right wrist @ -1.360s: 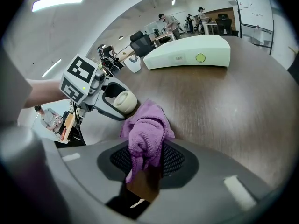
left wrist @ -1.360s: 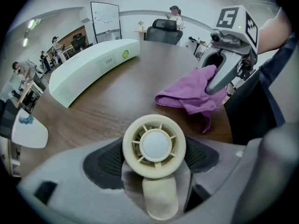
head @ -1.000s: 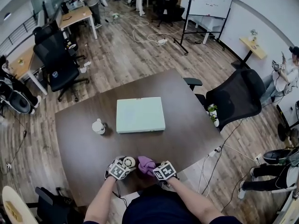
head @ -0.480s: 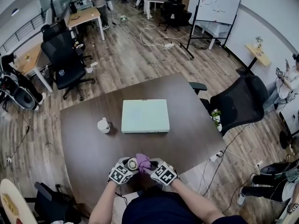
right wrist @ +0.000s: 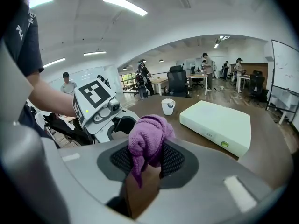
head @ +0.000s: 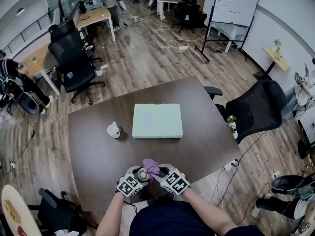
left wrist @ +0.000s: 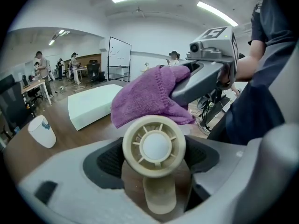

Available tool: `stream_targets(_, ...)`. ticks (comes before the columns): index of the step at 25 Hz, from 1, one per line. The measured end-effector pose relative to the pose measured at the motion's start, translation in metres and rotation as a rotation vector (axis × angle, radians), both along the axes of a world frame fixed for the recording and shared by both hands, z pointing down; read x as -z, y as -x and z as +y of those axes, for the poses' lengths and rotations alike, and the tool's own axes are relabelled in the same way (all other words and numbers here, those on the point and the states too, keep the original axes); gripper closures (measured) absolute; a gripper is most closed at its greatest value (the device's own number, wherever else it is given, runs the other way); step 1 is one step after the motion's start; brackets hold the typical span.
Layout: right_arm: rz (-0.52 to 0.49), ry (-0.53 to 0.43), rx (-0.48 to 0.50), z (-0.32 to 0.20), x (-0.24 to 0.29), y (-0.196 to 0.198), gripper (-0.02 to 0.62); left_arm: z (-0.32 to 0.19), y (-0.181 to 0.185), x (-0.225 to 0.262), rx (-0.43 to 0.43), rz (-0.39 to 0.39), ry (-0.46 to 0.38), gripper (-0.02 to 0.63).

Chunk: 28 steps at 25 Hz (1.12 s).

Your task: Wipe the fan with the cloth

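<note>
Fan: wholly hidden behind cloth in right gripper view, centre; cloth's lower tail sunk between right gripper jaws; person's torso cut off by head view's bottom edge; white box markings too small to read.

I can read no word or number anywhere. The marker cube on my left gripper and the cube on my right gripper carry black-and-white square patterns, not letters. The pale box at twelve o'clock has a small green round mark and tiny print beside it, too small to read. The whiteboard at one o'clock bears faint scribbles, illegible. The cup at eleven o'clock shows a blue mark, and the office chair a round badge, both unreadable.
</note>
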State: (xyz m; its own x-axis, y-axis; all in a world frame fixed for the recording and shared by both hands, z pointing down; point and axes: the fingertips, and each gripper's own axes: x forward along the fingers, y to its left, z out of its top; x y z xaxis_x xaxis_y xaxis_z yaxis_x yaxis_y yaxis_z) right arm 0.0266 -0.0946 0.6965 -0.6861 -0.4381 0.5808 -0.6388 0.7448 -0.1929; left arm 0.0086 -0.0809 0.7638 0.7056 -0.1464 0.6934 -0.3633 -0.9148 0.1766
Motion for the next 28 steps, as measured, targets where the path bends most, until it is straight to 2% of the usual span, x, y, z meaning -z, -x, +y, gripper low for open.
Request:
stream_targets(3, -0.019, -0.003, -0.009, -0.002, 0.006, -0.001, 0.463, 0.005, -0.001, 0.007, -0.037, -0.008, -0.041, 0.225)
stream_targets(6, -0.02, -0.012, -0.008, -0.003, 0.011, 0.0, 0.463, 0.018, -0.004, 0.005, -0.138, -0.054, -0.111, 0.225)
stream_targets(8, -0.041, -0.016, -0.008, -0.003, 0.017, 0.003, 0.463, 0.024, -0.009, 0.007, -0.178, -0.056, -0.127, 0.225)
stream_targets(13, -0.066, -0.009, -0.026, -0.008, 0.022, 0.003, 0.463, 0.027, -0.014, 0.015, -0.162, -0.023, -0.143, 0.225)
stream_targets(16, -0.079, 0.01, -0.054, -0.012, 0.021, 0.001, 0.463, 0.03, -0.016, 0.022, -0.183, -0.003, -0.174, 0.225)
stream_targets(20, -0.109, 0.03, -0.095, -0.016, 0.019, -0.003, 0.463, 0.037, -0.02, 0.037, -0.189, 0.062, -0.184, 0.225)
stream_targets(28, -0.203, 0.068, -0.192, -0.025, 0.025, -0.015, 0.463, 0.032, -0.026, 0.08, -0.143, 0.196, -0.215, 0.225)
